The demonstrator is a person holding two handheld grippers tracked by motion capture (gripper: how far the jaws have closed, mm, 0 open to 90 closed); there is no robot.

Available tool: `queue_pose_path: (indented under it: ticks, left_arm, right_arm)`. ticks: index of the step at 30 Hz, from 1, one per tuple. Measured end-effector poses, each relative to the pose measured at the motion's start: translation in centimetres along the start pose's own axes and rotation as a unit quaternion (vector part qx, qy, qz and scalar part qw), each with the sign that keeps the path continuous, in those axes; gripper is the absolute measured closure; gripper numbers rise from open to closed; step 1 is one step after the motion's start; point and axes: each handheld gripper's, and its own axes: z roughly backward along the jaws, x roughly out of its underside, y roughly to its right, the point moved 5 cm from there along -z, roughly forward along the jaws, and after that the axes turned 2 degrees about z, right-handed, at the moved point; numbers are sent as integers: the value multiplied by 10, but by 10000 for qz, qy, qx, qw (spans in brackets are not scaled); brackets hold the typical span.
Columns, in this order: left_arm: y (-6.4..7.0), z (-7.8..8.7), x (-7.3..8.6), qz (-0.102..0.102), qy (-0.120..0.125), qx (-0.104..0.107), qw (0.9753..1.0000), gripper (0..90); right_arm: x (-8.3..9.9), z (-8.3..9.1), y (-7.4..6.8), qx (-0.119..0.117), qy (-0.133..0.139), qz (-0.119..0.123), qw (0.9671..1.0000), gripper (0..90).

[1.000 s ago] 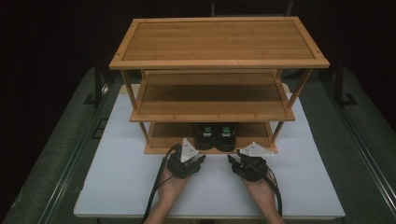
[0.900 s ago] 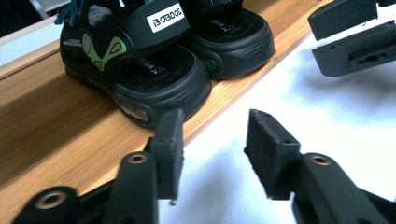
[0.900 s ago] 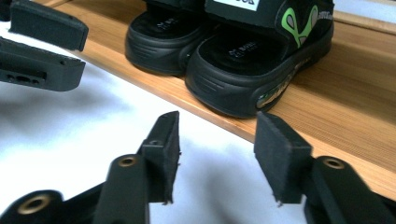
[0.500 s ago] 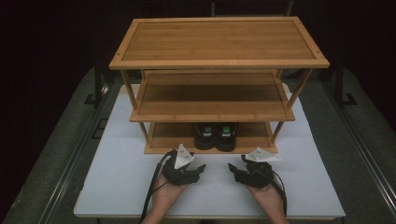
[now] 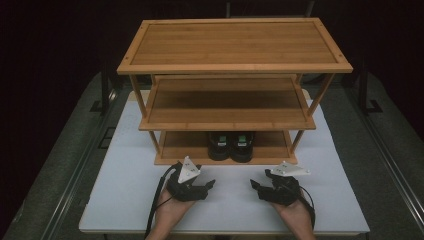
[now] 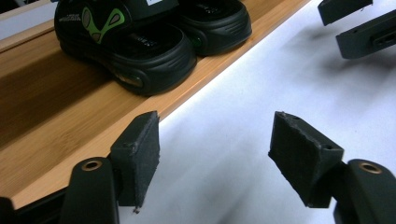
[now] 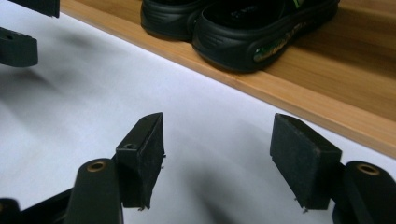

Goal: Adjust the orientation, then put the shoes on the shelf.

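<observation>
High view: two spread claws rest on the white surface (image 5: pixel 125 195) before a bamboo rack (image 5: pixel 235 67) holding a pair of black sandals (image 5: pixel 230 146).

The sandals sit side by side, touching, on the rack's bottom shelf, toes toward the person. They are moulded black rubber with ribbed, rounded soles; the left gripper view shows green and grey patches on one sandal's side, and small green marks show on the straps from above. The rack is warm, grained wood, three flat rectangular shelves with raised rims on thin slanted legs. The left claw (image 5: pixel 205 186) and right claw (image 5: pixel 257 187) both hold nothing, their jaws wide apart, with blocky matt black pads (image 6: pixel 140 149), roughened at the edges. Each claw lies near the shelf's front edge, well apart from the other.
</observation>
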Motion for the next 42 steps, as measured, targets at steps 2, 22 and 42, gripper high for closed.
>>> queue_pose_path:
  ticks: [2,22,42]
  left_arm:
    - [-2,2,1,-19,-52,45,10000,282]
    - [-18,24,13,29,-68,-11,10000,170]
    - [-37,47,33,82,-183,-139,9997,164]
  right_arm:
    - [2,2,2,-6,19,-15,10000,338]
    - [21,27,15,-18,-16,-104,9999,316]
    - [36,50,29,73,8,-226,9997,307]
